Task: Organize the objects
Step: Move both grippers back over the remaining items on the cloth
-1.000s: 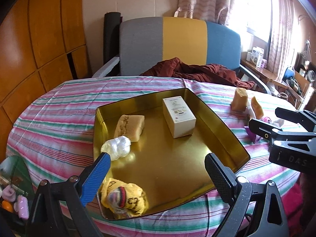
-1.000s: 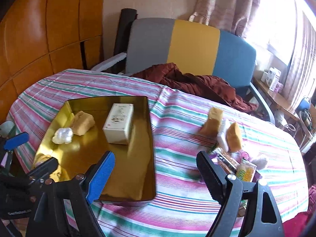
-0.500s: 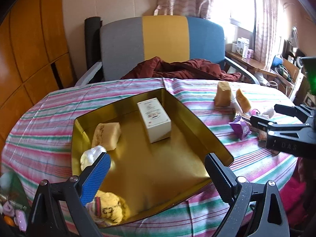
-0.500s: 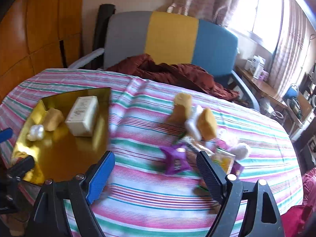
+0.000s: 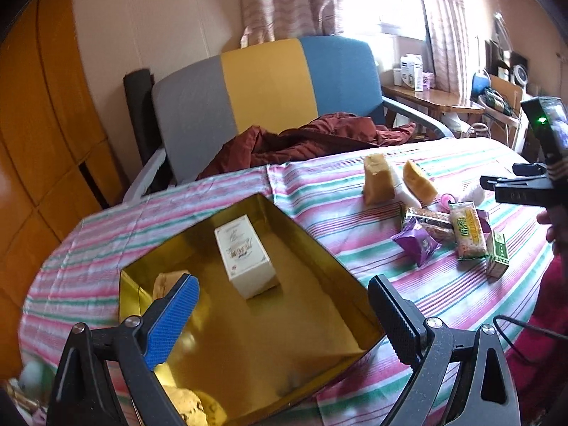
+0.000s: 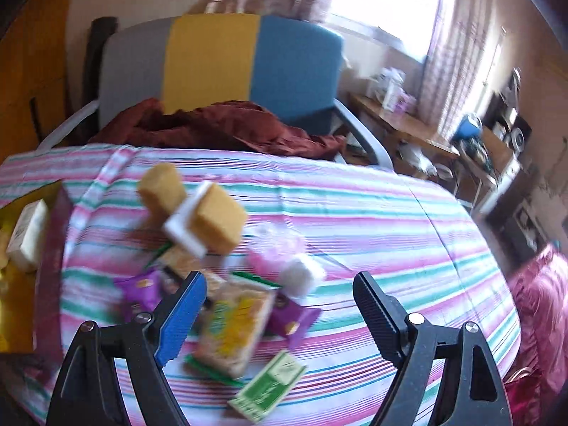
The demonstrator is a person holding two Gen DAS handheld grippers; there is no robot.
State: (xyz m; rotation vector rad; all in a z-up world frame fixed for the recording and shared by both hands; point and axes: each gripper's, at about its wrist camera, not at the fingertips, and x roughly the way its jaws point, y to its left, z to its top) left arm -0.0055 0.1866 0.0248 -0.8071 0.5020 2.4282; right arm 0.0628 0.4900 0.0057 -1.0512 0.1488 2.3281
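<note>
A gold tray (image 5: 319, 248) on the striped tablecloth holds a white box (image 5: 246, 257), a tan sponge (image 5: 165, 282) and a yellow knitted item (image 5: 191, 406). My left gripper (image 5: 284, 300) hovers open over the tray's near end, with nothing between its fingers. Right of the tray lies a pile: two tan sponges (image 6: 161, 188), purple packets (image 6: 140, 289), a yellow-green snack bar (image 6: 232, 323), a small green box (image 6: 269, 385) and a white puff (image 6: 301, 277). My right gripper (image 6: 280, 300) stands open above this pile, holding nothing. It also shows at the right edge as a black gripper (image 5: 514, 188).
A chair (image 5: 269, 85) in grey, yellow and blue stands behind the table with a dark red cloth (image 5: 312, 142) on its seat. A wooden side table (image 5: 433, 101) with boxes sits by the window. A person's hand (image 5: 553, 227) shows at the right edge.
Both grippers have swung to the right. The tray has slid left in both views, and the pile of snacks and sponges now lies under the right gripper. Neither gripper's opening changed.
</note>
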